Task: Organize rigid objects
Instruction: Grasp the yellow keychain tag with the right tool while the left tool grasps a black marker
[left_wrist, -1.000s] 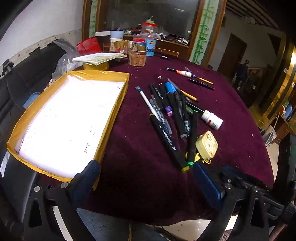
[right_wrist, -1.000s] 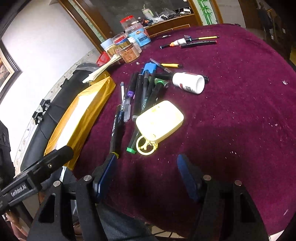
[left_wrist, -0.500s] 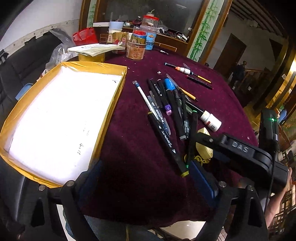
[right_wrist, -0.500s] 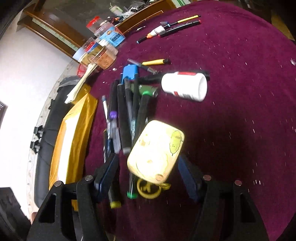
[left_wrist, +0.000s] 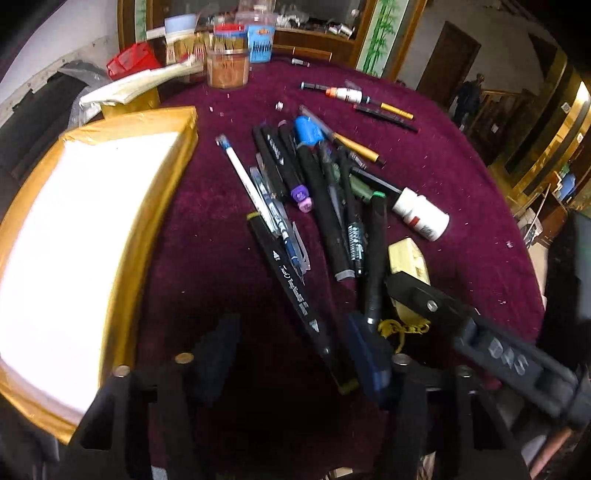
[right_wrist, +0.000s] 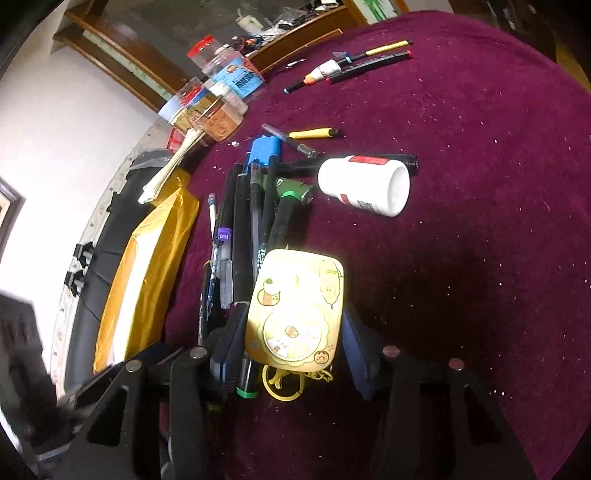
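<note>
A pile of pens and markers (left_wrist: 325, 199) lies on the maroon tablecloth (left_wrist: 207, 258). My left gripper (left_wrist: 293, 354) hangs low over the pile's near end and its jaws are closing. A black marker with a yellow end (left_wrist: 295, 291) lies between them, close to the right finger (left_wrist: 369, 354), and the left finger stands clear of it. My right gripper (right_wrist: 291, 347) is closing on a flat yellow case with a keyring (right_wrist: 295, 314), with a pad against each long side. The case (left_wrist: 406, 254) shows partly under that gripper's black body in the left wrist view.
A yellow-rimmed box (left_wrist: 147, 118) with a white inside stands left of the pens. A white bottle (right_wrist: 365, 184) lies on its side behind the case. Jars (left_wrist: 227, 66) and papers crowd the far edge, with a few more pens (left_wrist: 369, 103) beyond the pile.
My right gripper moved forward around the yellow case and narrowed onto it. The left gripper slid right and down towards the pens and narrowed, so the black marker now lies between its fingers.
</note>
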